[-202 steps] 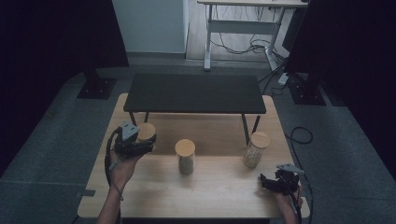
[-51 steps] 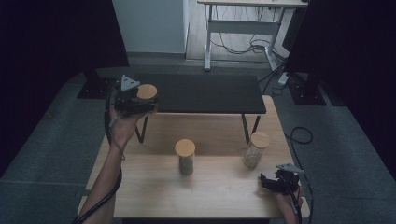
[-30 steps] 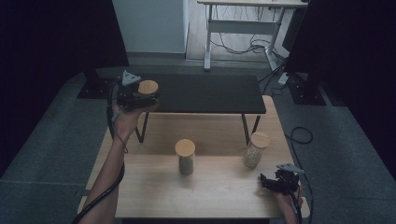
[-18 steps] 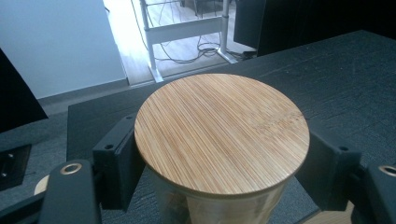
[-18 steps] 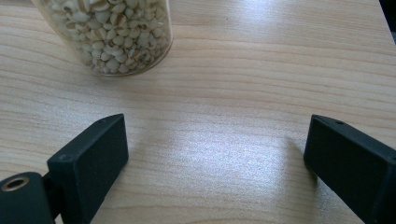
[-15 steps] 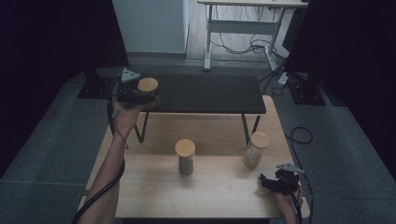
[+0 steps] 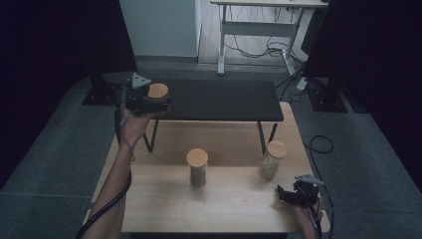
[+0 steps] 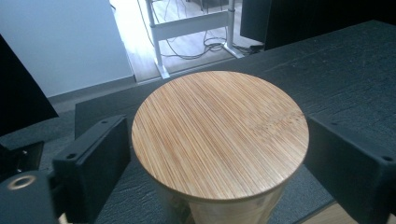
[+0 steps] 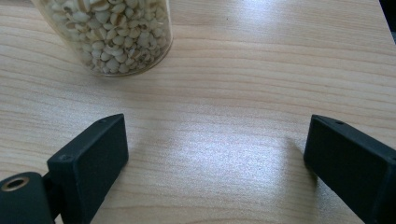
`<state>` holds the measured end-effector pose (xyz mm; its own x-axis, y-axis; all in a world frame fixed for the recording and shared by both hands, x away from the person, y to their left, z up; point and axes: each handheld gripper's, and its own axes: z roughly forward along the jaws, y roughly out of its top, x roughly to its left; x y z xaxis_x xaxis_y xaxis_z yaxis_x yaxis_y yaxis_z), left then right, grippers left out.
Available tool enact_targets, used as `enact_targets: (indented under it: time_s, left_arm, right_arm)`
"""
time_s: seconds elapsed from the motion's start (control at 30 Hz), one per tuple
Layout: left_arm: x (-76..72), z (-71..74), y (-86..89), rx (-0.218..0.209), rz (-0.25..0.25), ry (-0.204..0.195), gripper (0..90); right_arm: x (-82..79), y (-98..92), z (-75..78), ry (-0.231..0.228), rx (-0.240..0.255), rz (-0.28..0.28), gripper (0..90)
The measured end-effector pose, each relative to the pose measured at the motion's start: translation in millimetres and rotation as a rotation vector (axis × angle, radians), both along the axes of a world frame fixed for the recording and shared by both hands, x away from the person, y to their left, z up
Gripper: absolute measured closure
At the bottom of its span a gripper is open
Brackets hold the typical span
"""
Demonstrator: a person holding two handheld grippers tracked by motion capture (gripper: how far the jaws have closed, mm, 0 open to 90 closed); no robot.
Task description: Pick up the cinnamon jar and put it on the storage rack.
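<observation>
Moved: I carried jar from wooden surface to black shelf | left claw just opened, jar between, ungripped | right claw open, empty | two jars left.

Upright jar with round bamboo lid, at left end of black raised shelf.

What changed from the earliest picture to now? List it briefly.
The left gripper carried a bamboo-lidded jar from the wooden table up to the black shelf's left end; its jaws have just been opening, the jar between them. The middle jar, grain jar and right gripper stayed put.
</observation>
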<state>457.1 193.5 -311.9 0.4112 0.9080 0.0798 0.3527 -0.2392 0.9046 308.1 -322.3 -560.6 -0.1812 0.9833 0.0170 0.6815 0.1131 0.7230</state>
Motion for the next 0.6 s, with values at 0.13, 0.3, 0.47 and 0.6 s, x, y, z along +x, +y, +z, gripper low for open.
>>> enact_targets:
  time_s: [0.13, 0.3, 0.47, 0.6]
  left_arm:
    - [-2.6, 1.4, 1.1, -0.007, -0.001, -0.010, 5.8]
    - [-7.3, 2.8, 1.3, -0.006, -0.008, -0.019, 5.4]
    - [-11.6, 2.6, 1.5, 0.010, -0.009, -0.027, 5.6]
    - [-14.7, 1.8, 3.3, 0.011, -0.006, -0.031, 5.6]
  right_arm:
    - [0.0, 0.0, 0.0, 0.000, 0.000, 0.000, 5.7]
    - [0.0, 0.0, 0.0, 0.000, 0.000, 0.000, 5.8]
    - [0.0, 0.0, 0.0, 0.000, 0.000, 0.000, 5.7]
    - [0.0, 0.0, 0.0, 0.000, 0.000, 0.000, 5.7]
